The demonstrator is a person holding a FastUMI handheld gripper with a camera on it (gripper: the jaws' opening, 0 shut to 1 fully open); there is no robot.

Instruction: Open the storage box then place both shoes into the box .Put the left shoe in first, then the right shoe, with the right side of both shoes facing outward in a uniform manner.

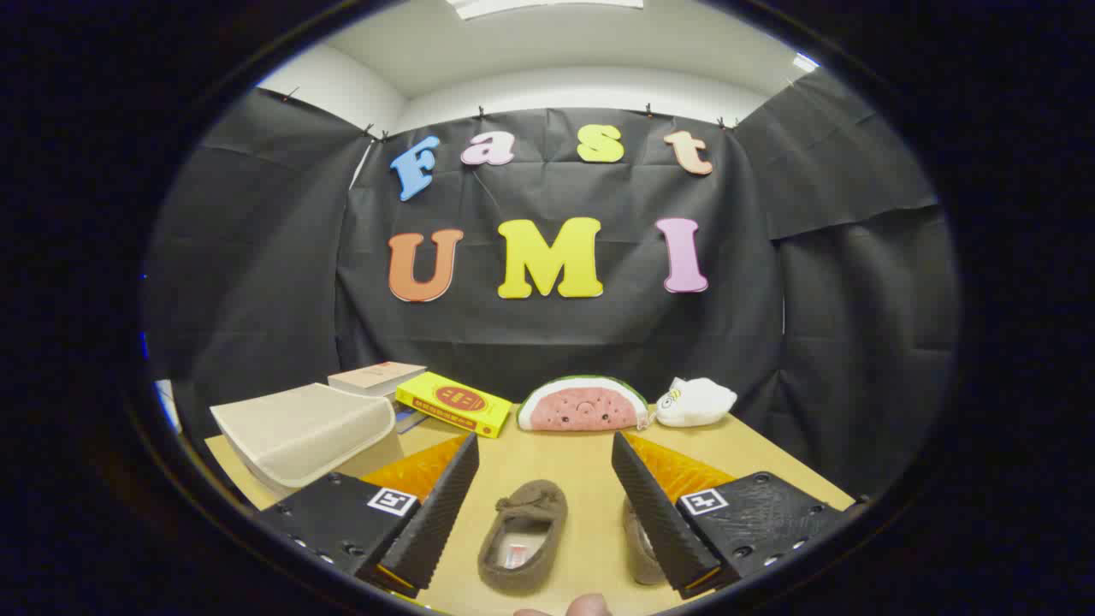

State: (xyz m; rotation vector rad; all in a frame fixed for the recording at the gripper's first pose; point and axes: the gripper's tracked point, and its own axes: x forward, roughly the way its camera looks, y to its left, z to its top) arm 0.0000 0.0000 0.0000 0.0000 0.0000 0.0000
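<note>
Storage box point(299, 432): beige, far left on the surface point(565, 466), partly behind the left finger. Gripper point(545, 500): fingers wide apart, holding nothing. Brown shoe point(523, 537): between fingers, whole. Second shoe point(640, 547): mostly hidden behind right finger.

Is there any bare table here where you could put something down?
Yes: bare table lies between the brown shoe and the watermelon plush, and between that shoe and the second shoe. The far edge is crowded: beige box, yellow box, white plush. The gripper fingers are open.
</note>
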